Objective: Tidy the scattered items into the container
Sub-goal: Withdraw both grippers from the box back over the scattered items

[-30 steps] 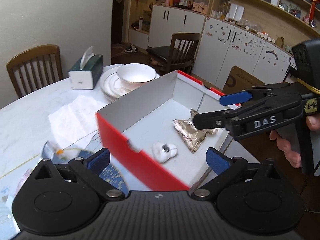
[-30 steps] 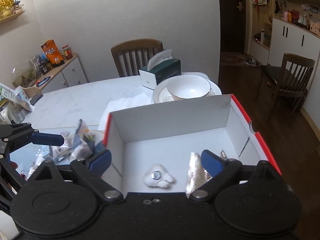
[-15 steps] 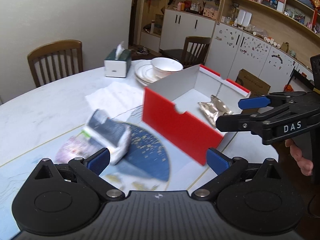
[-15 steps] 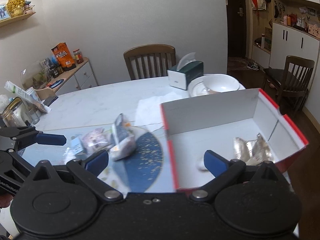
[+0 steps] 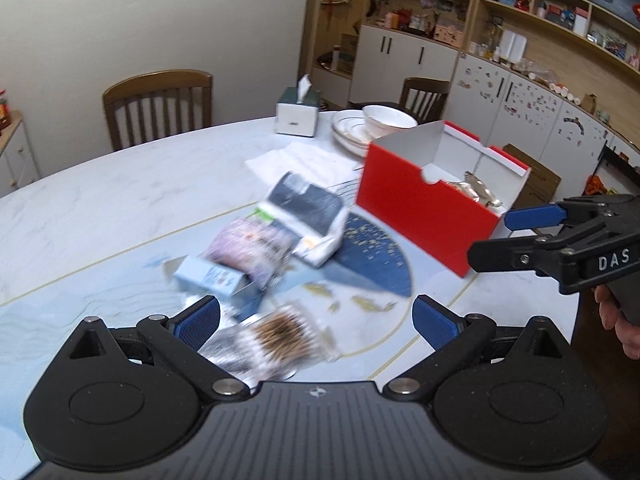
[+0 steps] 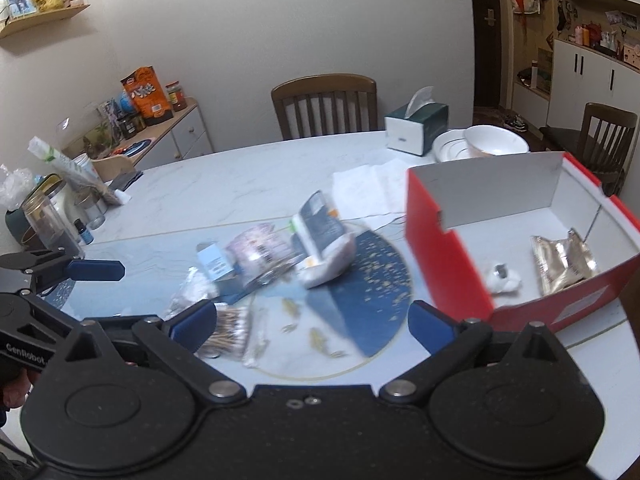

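both grippers (image 5: 316, 318) (image 6: 312, 322) open over scattered packets (image 6: 276, 256), red box (image 6: 444, 276) beside.

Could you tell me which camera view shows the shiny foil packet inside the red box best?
The right wrist view: it looks down into the red box, so the foil packet lies fully exposed on the floor beside a small white item. In the left wrist view only its crumpled top peeks over the wall.

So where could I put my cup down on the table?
The bare marble between the chair and the packets is free. So is the box floor behind the foil pack. The middle mat is crowded with packets, and the corner near the tissue box holds dishes.
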A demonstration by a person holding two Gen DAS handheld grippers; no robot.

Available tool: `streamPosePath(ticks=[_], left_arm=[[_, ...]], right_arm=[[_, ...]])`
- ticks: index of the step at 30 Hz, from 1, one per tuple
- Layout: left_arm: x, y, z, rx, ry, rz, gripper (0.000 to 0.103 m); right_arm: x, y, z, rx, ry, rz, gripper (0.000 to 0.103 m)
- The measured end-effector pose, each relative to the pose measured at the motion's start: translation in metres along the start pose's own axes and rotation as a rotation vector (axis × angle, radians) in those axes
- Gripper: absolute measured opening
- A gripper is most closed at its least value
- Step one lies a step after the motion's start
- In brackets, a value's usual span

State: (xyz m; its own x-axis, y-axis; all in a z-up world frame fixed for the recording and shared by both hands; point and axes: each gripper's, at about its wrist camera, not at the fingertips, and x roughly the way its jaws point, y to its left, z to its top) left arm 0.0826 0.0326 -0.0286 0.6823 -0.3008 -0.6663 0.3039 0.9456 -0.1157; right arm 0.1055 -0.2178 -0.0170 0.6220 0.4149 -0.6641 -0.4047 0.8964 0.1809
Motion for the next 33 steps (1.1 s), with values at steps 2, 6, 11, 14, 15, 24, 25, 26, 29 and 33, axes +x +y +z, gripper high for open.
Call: streamPosePath(ticks=[2,6,11,14,15,24,25,26,29,33], left_arm=[[-0.005,0.009,-0.006,-0.01,-0.007,0.0,0.103],[-0.011,0.026,-0.018,-0.025,-0.01,0.012,0.103],[-0.019,0.044,-0.035,-0.028,-0.028,0.044,0.103],[-0.021,0.053,-0.045,-0.035,-0.014,0.047,0.103],[-0.021,0.056,-0.048,-0.039,-0.01,0.048,0.103],[-0.019,0.078,-0.075,-0.046,0.022,0.078,0.103],[-0.017,0.08,-0.077,-0.047,0.03,0.077,0.103],[-0.015,0.082,-0.08,-0.044,0.035,0.084,0.103],[-0.009,0.085,-0.089,-0.025,0.055,0.106,0.103],[-0.002,0.088,-0.096,-0.008,0.06,0.085,0.103]], right_arm=[[0.002,0.01,-0.004,-0.002,0.001,-0.001,0.102],[0.01,0.027,-0.011,-0.01,0.024,0.007,0.102],[0.02,0.048,-0.017,-0.036,0.055,0.011,0.102],[0.025,0.057,-0.021,-0.043,0.072,0.012,0.102],[0.027,0.059,-0.022,-0.043,0.079,0.012,0.102],[0.05,0.081,-0.032,-0.063,0.117,-0.01,0.102],[0.053,0.083,-0.032,-0.067,0.12,-0.011,0.102],[0.056,0.085,-0.033,-0.071,0.125,-0.013,0.102],[0.065,0.091,-0.037,-0.094,0.148,-0.013,0.102],[0.077,0.1,-0.046,-0.129,0.187,-0.007,0.101]])
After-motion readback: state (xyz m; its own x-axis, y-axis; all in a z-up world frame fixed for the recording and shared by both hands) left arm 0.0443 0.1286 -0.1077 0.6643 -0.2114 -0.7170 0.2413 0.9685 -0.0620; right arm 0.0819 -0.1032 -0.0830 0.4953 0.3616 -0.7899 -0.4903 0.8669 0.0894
